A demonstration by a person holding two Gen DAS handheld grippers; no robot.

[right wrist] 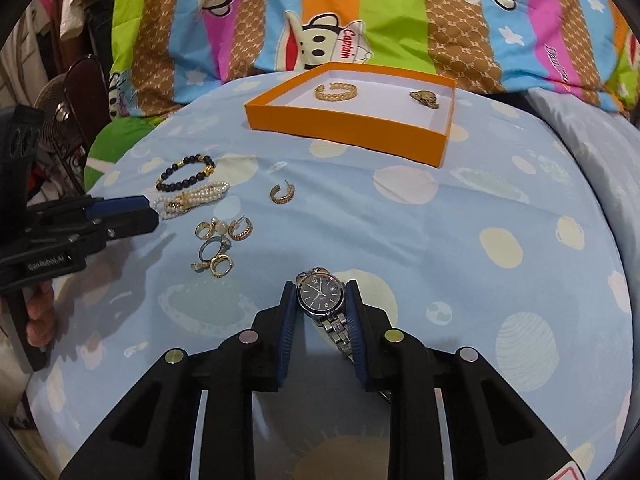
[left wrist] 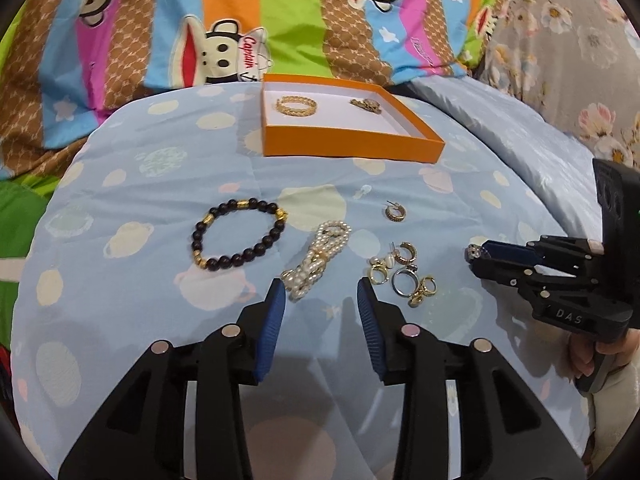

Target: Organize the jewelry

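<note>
Two hand-held grippers worked over a pale blue spotted bedspread [left wrist: 140, 208]. The right gripper [right wrist: 321, 300] was clamped on a silver wristwatch [right wrist: 320, 294], its blue pads pressed against either side of the dark dial, the metal strap trailing back between the fingers. The left gripper [left wrist: 321, 298] stood with its jaws spread wide and nothing between them; the near end of a pearl bracelet [left wrist: 316, 260] lay just beyond its left fingertip.

An orange box [left wrist: 352, 142] sat at twelve o'clock from the left gripper, holding a gold cuff bracelet [left wrist: 297, 105] and a small bronze ornament [left wrist: 366, 105], well apart from each other. A black bead bracelet [left wrist: 238, 234] with gold spacers lay at eleven o'clock, just beside the pearls. A cluster of rings and earrings [left wrist: 406, 274] lay at one o'clock, with a single gold hoop earring [left wrist: 395, 213] apart, beyond the cluster. A striped monkey-print quilt [left wrist: 248, 20] lay behind the box.
</note>
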